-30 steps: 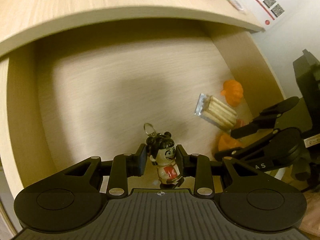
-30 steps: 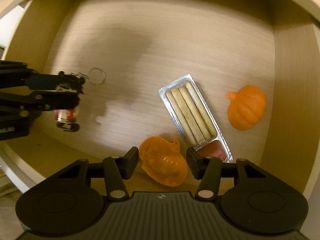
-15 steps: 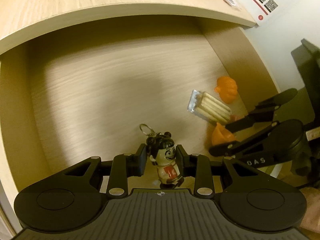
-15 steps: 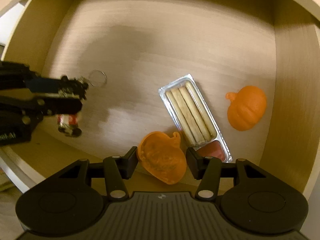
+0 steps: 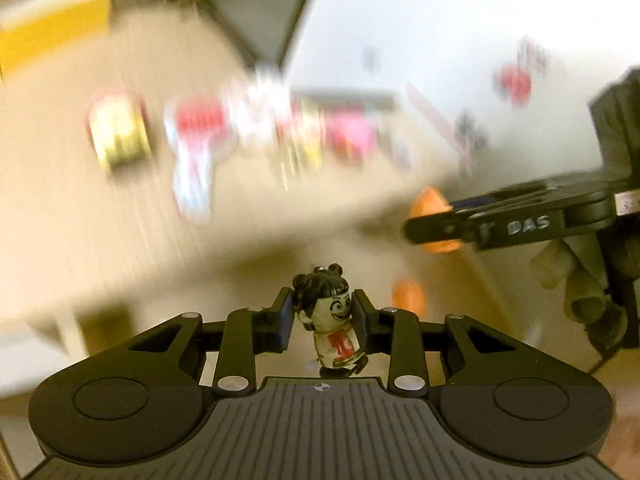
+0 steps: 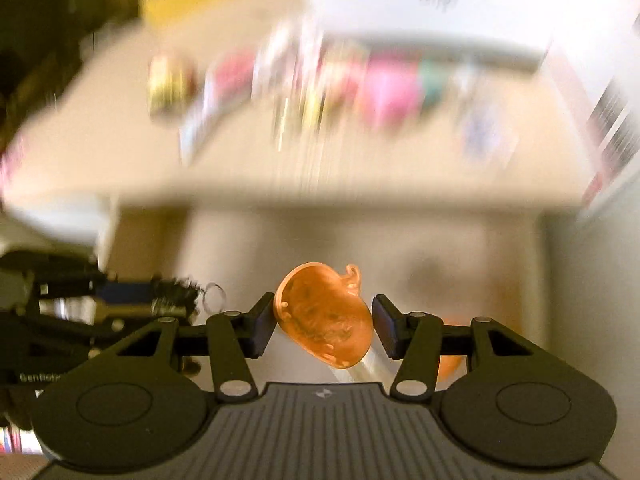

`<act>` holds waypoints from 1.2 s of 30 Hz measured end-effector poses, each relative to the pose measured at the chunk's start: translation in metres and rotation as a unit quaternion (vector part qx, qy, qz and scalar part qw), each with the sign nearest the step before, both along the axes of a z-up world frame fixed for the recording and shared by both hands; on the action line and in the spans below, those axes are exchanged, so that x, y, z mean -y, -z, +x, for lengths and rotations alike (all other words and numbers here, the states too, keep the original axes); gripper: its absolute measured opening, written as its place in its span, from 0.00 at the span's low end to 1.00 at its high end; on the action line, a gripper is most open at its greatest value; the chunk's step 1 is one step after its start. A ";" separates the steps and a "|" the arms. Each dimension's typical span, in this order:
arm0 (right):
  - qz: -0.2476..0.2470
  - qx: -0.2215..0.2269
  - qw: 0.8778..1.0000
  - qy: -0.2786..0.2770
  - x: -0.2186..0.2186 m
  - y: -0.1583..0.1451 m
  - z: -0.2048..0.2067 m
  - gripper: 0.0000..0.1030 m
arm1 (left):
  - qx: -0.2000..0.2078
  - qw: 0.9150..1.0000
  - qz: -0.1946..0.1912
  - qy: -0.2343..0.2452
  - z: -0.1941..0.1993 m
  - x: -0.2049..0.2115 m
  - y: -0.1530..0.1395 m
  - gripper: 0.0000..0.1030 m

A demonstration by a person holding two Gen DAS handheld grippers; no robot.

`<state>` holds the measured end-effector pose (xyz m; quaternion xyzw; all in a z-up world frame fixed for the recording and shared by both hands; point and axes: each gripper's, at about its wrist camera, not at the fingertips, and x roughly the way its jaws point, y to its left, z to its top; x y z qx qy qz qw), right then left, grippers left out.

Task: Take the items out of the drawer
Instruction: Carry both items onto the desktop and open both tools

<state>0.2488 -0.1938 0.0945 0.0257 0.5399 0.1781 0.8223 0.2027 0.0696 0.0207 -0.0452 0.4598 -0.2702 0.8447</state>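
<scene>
Though motion blur smears most of both views, a pale wood-grain tabletop [image 5: 100, 216] fills the upper part, with a white wall [image 5: 420, 20] behind it and a dark corner at far left in the right wrist view. Scattered on the table are blurred things in yellow, red, white and pink, too smeared to identify; a yellow box shape [image 5: 48, 28] sits at the far edge. Below the tabletop's front edge lies the light wooden drawer [image 6: 400, 240], its inside dim and streaked.

Nearest the lens, the left gripper [image 5: 320, 318] is clamped on a small figurine [image 5: 329, 320] with black hair buns, a painted grin and a red patch on a pale body; its metal key ring [image 6: 214, 296] shows in the right wrist view. Beside it, the right gripper [image 6: 324, 322] squeezes a glossy, translucent orange pumpkin [image 6: 326, 320], ribbed, with a curled stem, held above the drawer. Another orange pumpkin [image 5: 408, 294] lies lower in the drawer. A gloved hand [image 5: 576, 276] holds the right gripper's handle.
</scene>
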 end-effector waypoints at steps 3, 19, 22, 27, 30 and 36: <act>0.014 0.087 0.995 0.037 0.016 -0.050 0.019 0.50 | 0.065 0.997 -0.014 -0.036 0.022 -0.010 -0.037 0.33; -0.059 0.207 0.976 0.007 -0.024 -0.009 0.086 0.51 | 0.086 0.988 0.053 -0.117 0.098 0.027 0.026 0.35; -0.064 0.202 0.977 -0.005 -0.028 0.006 0.097 0.48 | 0.088 0.988 0.062 -0.113 0.100 0.027 0.029 0.36; -0.080 0.205 0.975 -0.020 -0.028 0.019 0.099 0.50 | 0.080 0.988 0.054 -0.123 0.102 0.025 0.030 0.36; -0.087 0.215 0.972 -0.023 -0.028 0.011 0.096 0.59 | 0.078 0.988 0.055 -0.120 0.100 0.024 0.028 0.36; -0.072 0.222 0.972 -0.019 -0.020 -0.008 0.077 0.62 | 0.090 0.987 0.056 -0.117 0.088 0.022 0.015 0.36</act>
